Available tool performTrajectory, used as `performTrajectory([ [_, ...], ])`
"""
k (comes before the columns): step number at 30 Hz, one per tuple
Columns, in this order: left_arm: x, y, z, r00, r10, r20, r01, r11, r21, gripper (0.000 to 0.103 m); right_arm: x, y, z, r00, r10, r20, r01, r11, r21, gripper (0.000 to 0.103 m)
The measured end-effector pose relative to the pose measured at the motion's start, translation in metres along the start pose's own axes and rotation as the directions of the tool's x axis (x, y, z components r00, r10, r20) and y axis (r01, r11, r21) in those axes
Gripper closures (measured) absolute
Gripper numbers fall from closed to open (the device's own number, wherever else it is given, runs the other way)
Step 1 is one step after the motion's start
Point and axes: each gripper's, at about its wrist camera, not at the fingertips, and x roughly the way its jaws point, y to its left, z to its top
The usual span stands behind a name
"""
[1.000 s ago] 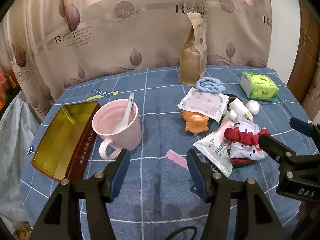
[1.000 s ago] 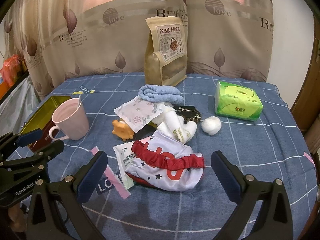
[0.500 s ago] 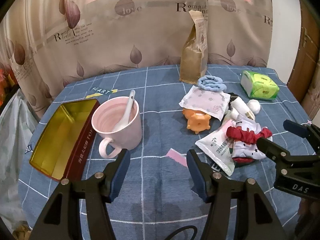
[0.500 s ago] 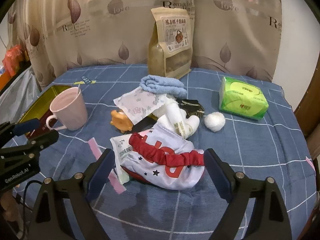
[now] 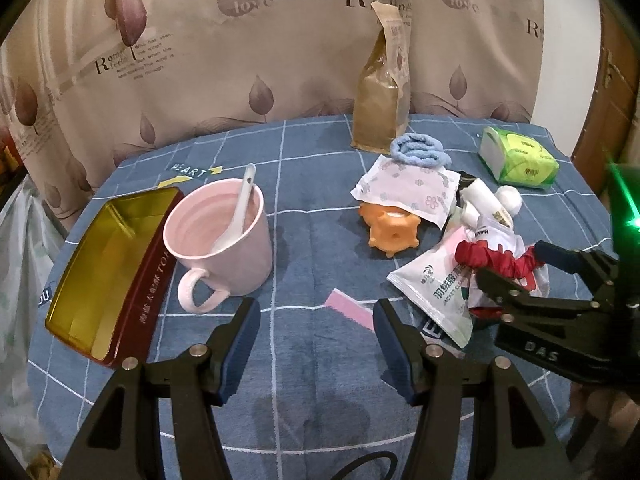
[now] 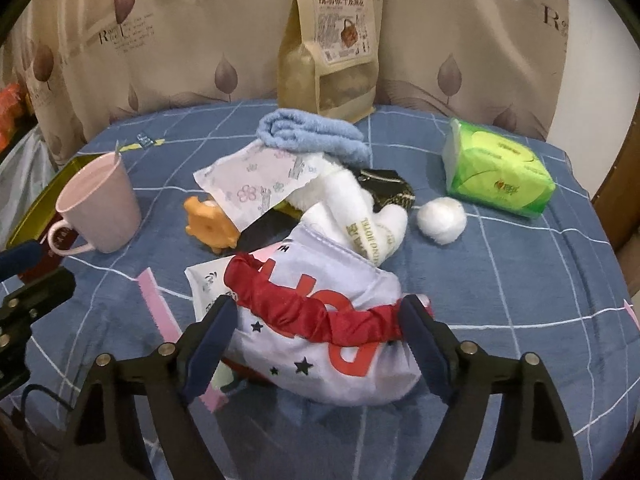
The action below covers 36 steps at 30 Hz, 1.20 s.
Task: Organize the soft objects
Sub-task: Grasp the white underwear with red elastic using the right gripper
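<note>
Now the right tool (image 6: 316,330), closing but not yet gripping, straddles the white pouch (image 6: 320,344) with its red scrunchie (image 6: 304,308).

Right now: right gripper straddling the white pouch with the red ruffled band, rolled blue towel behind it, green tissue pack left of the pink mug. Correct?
One error: the green tissue pack is on the far right, across the table from the pink mug, as the right wrist view shows. The rest holds: right gripper straddles the white pouch with the red ruffled band, rolled blue towel behind.

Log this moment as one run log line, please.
phase: grasp approach | right gripper: jaws closing around white pouch with red trim, no firm grip yet | left gripper: open, empty, above tablecloth
</note>
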Motion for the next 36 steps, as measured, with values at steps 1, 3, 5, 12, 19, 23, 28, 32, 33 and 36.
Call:
performTrajectory([
  [1, 0.0, 0.0, 0.0, 1.0, -0.002, 0.0, 0.002, 1.0, 0.0, 0.043, 0.002, 0.001, 0.0, 1.0, -0.002, -0.003, 0.002, 1.0, -0.003, 0.023],
  [3, 0.003, 0.001, 0.0, 1.0, -0.003, -0.004, 0.003, 1.0, 0.0, 0.043, 0.006, 0.003, 0.001, 1.0, -0.012, -0.003, 0.012, 1.0, -0.01, 0.023],
  [5, 0.006, 0.001, 0.0, 1.0, -0.005, -0.011, 0.005, 1.0, 0.001, 0.043, 0.01, 0.004, 0.001, 1.0, -0.014, -0.009, 0.014, 1.0, -0.014, 0.023],
  [12, 0.015, 0.001, 0.0, 1.0, -0.01, -0.028, 0.01, 1.0, -0.001, 0.043, 0.014, 0.003, 0.0, 1.0, -0.003, -0.006, 0.003, 1.0, -0.02, 0.037],
  [19, 0.023, 0.004, -0.001, 0.999, -0.013, -0.047, 0.012, 1.0, -0.011, 0.043, 0.014, 0.001, -0.001, 1.0, 0.012, -0.007, -0.012, 1.0, -0.013, 0.038],
  [23, 0.027, 0.004, -0.002, 0.998, -0.015, -0.055, 0.014, 1.0, -0.015, 0.043, 0.015, 0.0, -0.002, 1.0, 0.023, -0.008, -0.023, 1.0, -0.015, 0.043],
  [28, 0.03, 0.005, -0.002, 0.998, -0.018, -0.064, 0.017, 1.0, -0.017, 0.043, 0.014, -0.003, -0.003, 0.999, 0.042, 0.0, -0.042, 0.999, -0.005, 0.058],
  [32, 0.032, 0.005, -0.003, 0.997, -0.02, -0.069, 0.019, 1.0, -0.022, 0.043, 0.012, -0.01, -0.003, 0.999, 0.051, 0.011, -0.051, 0.998, 0.025, 0.069],
  [33, 0.033, 0.006, -0.003, 0.997, -0.02, -0.07, 0.019, 1.0, -0.023, 0.043, 0.011, -0.011, -0.002, 0.999, 0.053, 0.012, -0.053, 0.998, 0.029, 0.071],
  [36, 0.034, 0.006, -0.003, 0.997, -0.02, -0.072, 0.018, 1.0, -0.024, 0.043, 0.005, -0.015, -0.001, 0.998, 0.062, 0.023, -0.063, 0.997, 0.039, 0.075],
])
